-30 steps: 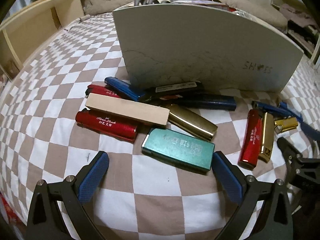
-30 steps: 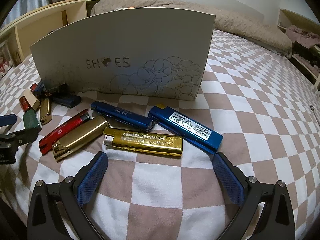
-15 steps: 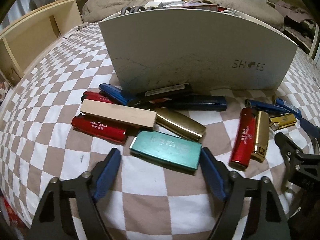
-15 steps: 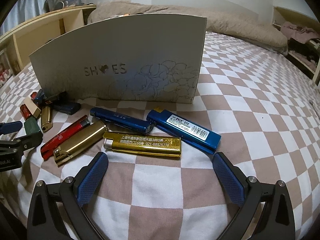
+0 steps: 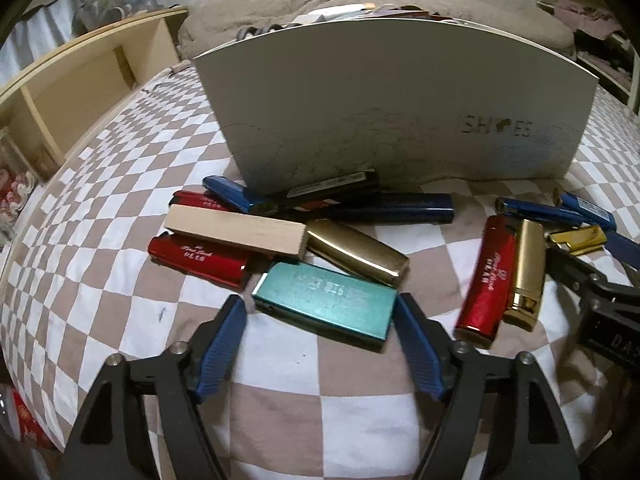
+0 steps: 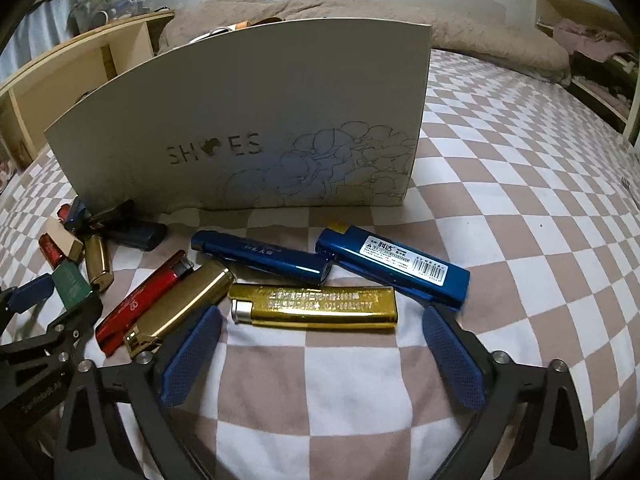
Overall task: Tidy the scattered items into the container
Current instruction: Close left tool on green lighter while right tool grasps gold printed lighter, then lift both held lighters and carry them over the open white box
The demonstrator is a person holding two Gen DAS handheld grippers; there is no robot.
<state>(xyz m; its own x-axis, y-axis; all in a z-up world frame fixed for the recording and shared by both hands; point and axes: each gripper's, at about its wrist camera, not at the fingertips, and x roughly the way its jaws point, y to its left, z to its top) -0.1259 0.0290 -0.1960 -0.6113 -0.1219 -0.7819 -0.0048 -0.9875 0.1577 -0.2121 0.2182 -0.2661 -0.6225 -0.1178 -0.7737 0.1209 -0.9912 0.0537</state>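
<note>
Several lighters lie scattered on a checked bedspread in front of a white shoe box (image 5: 384,104) marked SHOES, also in the right wrist view (image 6: 248,136). My left gripper (image 5: 320,316) is open, its blue pads on either side of a teal lighter (image 5: 324,300), close to both ends; whether they touch is unclear. My right gripper (image 6: 316,328) is open, its pads flanking a gold lighter (image 6: 316,306) just ahead. A blue labelled lighter (image 6: 396,270) and a dark blue lighter (image 6: 260,258) lie behind it.
A wooden block (image 5: 236,232), red lighters (image 5: 200,258) and a gold lighter (image 5: 356,252) crowd behind the teal one. A red (image 6: 140,300) and a gold lighter (image 6: 180,306) lie left of my right gripper. A wooden shelf (image 5: 80,92) stands far left.
My left gripper has moved forward and narrowed around the teal lighter. My right gripper has moved forward so its pads flank the gold lighter.
</note>
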